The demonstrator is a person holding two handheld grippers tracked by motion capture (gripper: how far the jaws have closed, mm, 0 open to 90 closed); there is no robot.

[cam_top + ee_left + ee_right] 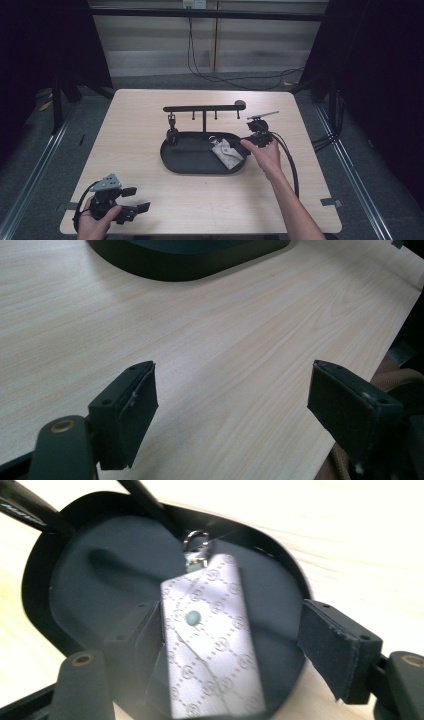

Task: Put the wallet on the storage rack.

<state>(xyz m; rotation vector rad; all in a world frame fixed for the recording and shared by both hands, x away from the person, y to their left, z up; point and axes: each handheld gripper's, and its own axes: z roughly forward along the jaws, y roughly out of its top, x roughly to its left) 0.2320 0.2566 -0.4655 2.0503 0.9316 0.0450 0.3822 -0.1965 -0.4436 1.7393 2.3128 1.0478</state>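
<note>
Two grippers are at work over the table (150, 120). The right gripper (232, 645) hangs above the right end of the black oval tray (175, 160), which sits near the middle of the table under a black rack (202, 108). A pale patterned key pouch (212, 645) with a metal ring lies flat inside the tray, toward its right end. In the right gripper view the pouch sits between the jaws, close against the left one and well apart from the right one; the jaws stand partly open and are not gripping it. The left gripper (232, 400) rests near the table's front left corner, jaws wide apart with nothing between them, over bare wood.
</note>
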